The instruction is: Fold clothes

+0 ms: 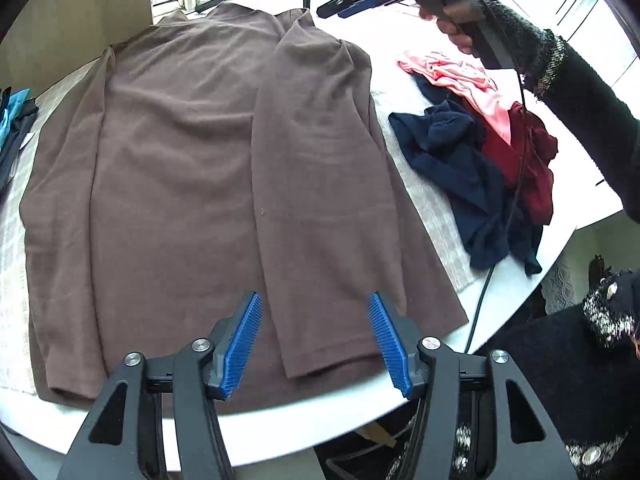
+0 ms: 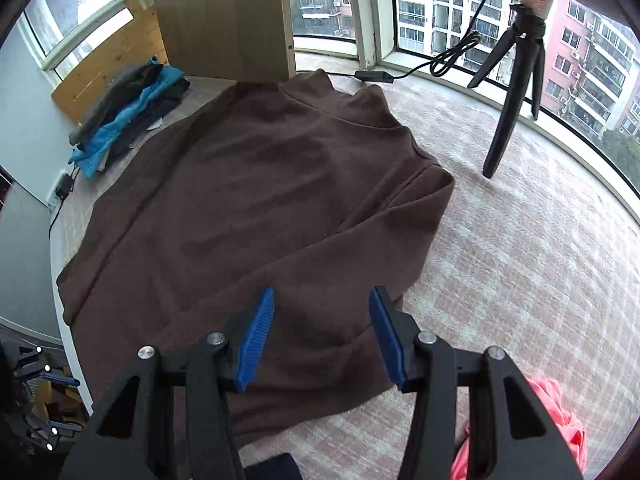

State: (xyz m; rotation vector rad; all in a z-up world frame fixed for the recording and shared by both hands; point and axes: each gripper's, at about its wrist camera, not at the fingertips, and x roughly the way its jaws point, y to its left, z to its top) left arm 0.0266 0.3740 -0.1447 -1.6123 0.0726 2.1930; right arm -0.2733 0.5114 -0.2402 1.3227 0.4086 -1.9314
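Both the left gripper point(image 1: 316, 344) and right gripper point(image 2: 322, 338) hung with fingers apart and empty over a brown knit long-sleeved sweater point(image 1: 208, 168) spread on the white desk point(image 1: 280, 424), loose clothes at three o'clock.

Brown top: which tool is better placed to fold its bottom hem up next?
Probably left. The left tool hangs open over the brown top's near hem; the right tool, also open, is raised beyond the collar.
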